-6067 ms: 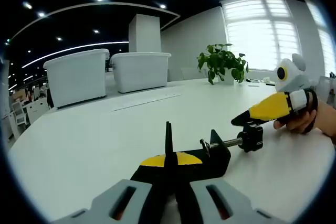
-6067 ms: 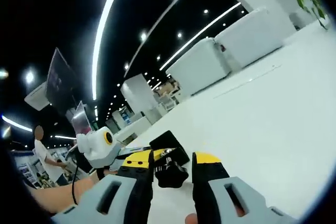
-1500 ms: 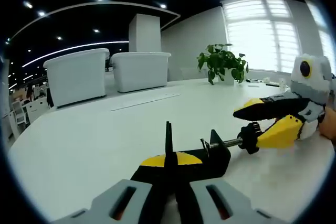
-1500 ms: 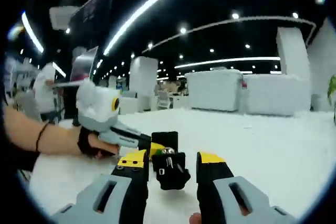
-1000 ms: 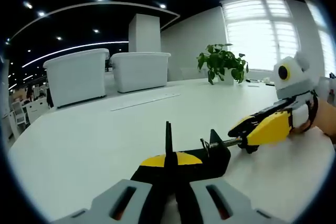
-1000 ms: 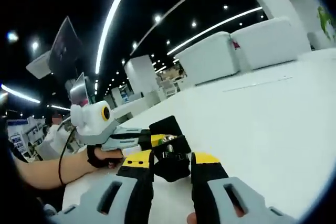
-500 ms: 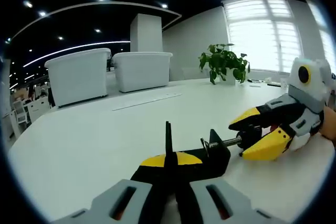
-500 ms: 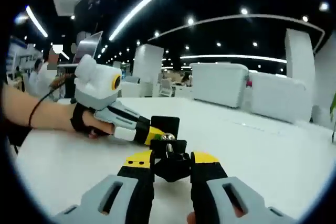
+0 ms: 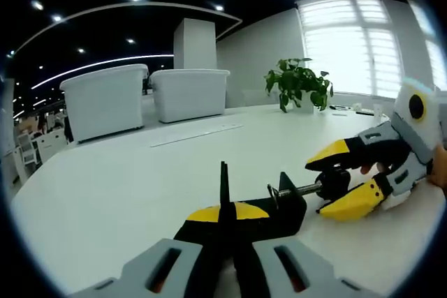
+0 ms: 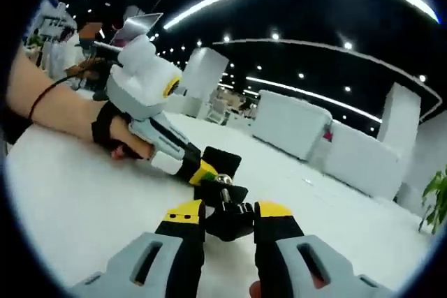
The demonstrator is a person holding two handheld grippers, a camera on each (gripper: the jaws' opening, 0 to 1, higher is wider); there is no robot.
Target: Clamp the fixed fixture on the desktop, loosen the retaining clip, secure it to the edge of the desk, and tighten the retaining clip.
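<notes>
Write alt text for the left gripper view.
The left tongs are shut on a black clamp on a white table, while the right tongs close around its screw knob. White bins and a potted plant stand behind.

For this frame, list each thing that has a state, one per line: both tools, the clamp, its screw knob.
left tool: shut on the clamp body, jaws together.
right tool: closed on the screw knob, one jaw either side.
clamp: lying on the white table, not on its edge.
screw knob: at the threaded rod's outer end, gripped.
</notes>
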